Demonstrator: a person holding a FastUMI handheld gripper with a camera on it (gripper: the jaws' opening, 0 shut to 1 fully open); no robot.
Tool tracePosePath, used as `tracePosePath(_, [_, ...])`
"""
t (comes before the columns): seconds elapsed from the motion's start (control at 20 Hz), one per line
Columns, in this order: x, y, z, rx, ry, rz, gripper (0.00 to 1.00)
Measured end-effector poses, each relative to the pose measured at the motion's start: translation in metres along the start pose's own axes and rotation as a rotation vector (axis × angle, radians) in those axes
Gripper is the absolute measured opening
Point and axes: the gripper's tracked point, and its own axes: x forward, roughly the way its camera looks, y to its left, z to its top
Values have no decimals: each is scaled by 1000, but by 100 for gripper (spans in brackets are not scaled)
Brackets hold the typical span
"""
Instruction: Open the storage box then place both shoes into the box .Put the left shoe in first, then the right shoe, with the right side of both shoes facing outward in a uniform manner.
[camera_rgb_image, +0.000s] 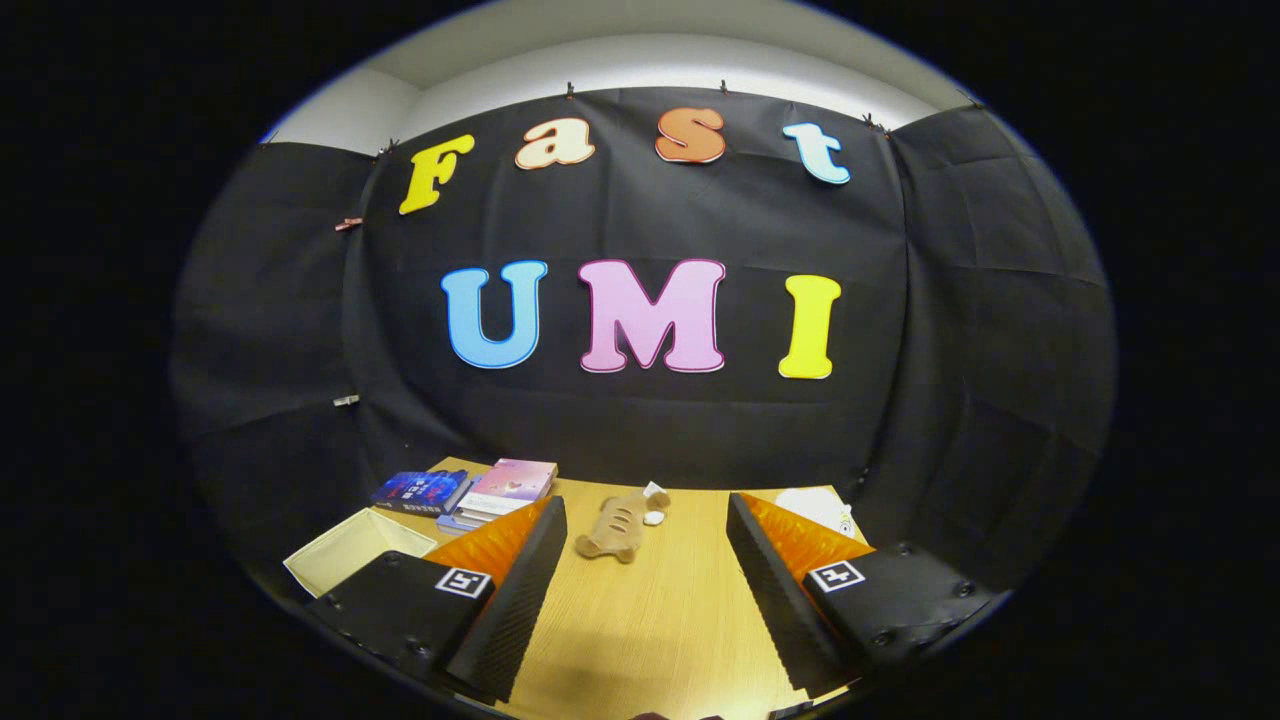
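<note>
My gripper (645, 510) is open and held above a wooden table (650, 620), its fingers spread wide with nothing between them. Just ahead of the fingers, toward the far edge of the table, lies a small tan soft object (608, 532) with a white piece at its far end; I cannot tell what it is. A shallow cream-coloured open box (345, 558) sits on the table left of the left finger. Part of a white object (815, 505) shows behind the right finger, too hidden to identify.
Several books (470, 490) are stacked at the back left of the table, beyond the cream box. The black cloth wall stands right behind the table's far edge.
</note>
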Motion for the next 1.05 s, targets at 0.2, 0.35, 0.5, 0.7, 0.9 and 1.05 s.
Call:
tracePosePath(0.2, [-14, -4, 19, -1, -104, 7, 99])
tracePosePath(0.35, [-24, 8, 17, 46, -121, 18, 98])
tracePosePath(0.5, [-27, 0, 16, 57, -143, -32, 98])
tracePosePath(0.7, [-35, -8, -2, 32, -122, -94, 98])
tracePosePath(0.9, [-37, -13, -27, 12, -27, -113, 99])
tracePosePath(1.05, [-37, -14, -32, 3, -7, -114, 99])
